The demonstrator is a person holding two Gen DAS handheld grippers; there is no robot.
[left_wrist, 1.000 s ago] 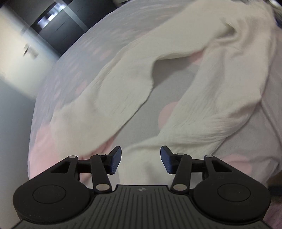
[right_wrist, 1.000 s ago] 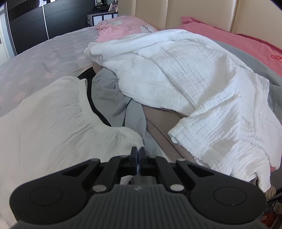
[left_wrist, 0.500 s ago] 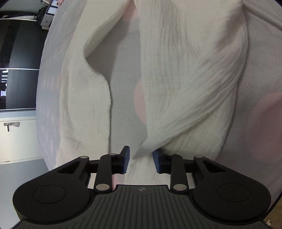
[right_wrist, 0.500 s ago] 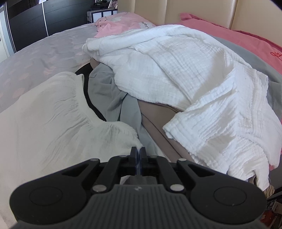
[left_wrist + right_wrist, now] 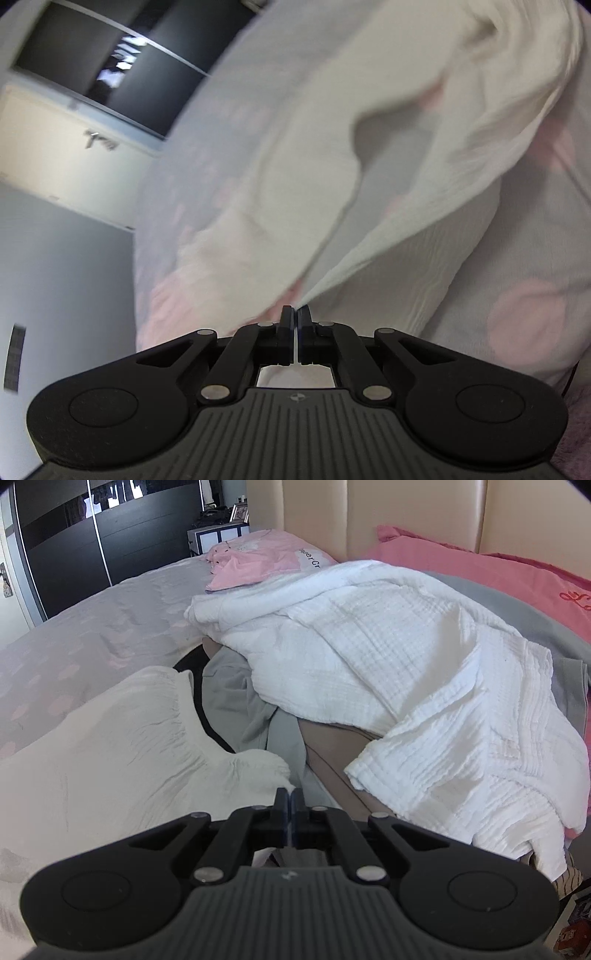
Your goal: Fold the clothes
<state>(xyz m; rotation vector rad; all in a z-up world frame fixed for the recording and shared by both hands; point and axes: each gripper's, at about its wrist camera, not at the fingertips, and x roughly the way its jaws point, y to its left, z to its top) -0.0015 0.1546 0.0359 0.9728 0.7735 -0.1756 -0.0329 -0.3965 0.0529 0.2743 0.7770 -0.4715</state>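
Gripping the cream garment (image 5: 424,236) on the bed (image 5: 110,627), our left gripper (image 5: 295,314) and right gripper (image 5: 286,797) are clamped on its opposite ends; its length runs between them.

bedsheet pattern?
Pale grey bedsheet with soft pink spots; the big spots show best in the left wrist view.

Left gripper (image 5: 296,314), low centre of its view, is clamped tight; right gripper (image 5: 286,797) likewise, both tilted downward.
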